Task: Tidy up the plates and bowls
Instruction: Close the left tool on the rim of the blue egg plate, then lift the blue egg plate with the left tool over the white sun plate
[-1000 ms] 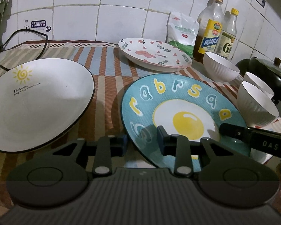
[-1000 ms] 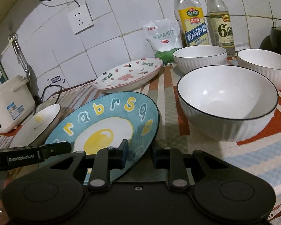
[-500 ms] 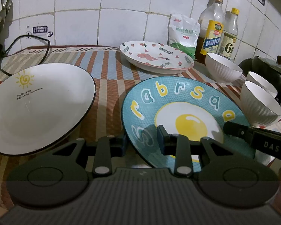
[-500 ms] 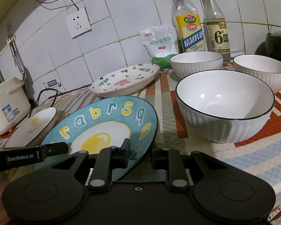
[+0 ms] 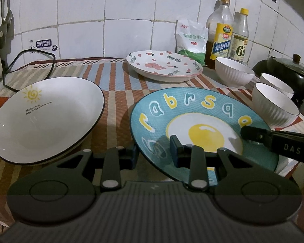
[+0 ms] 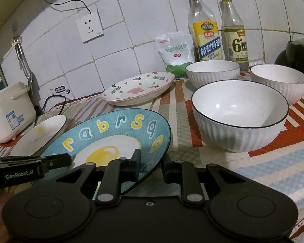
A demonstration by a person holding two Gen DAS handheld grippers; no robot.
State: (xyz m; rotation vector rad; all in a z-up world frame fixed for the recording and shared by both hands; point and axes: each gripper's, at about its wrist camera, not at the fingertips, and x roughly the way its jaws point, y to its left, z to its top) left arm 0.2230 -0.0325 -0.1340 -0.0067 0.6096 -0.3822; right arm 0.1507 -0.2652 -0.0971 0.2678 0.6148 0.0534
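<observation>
Far left on the striped cloth (image 5: 119,99): white sun plate (image 5: 44,117), flat, empty, rim just beside the blue egg plate (image 5: 192,109). Next, left gripper (image 5: 154,151), jaws straddling the blue plate's near-left rim, one finger above the face, one below; looks clamped on that rim. Centre: blue plate raised and tilted, left edge overlapping the sun plate in the right wrist view. Right gripper (image 6: 151,162) pinching the opposite near-right rim, jaws narrow and settled on it. Plate carried between both claws, across its width. Sun plate lying directly left, nearer the left hand, so probably a sideways shift for stacking. Behind: pink heart plate (image 5: 164,64). Far right: three white bowls (image 6: 239,115), well apart from the claws.
</observation>
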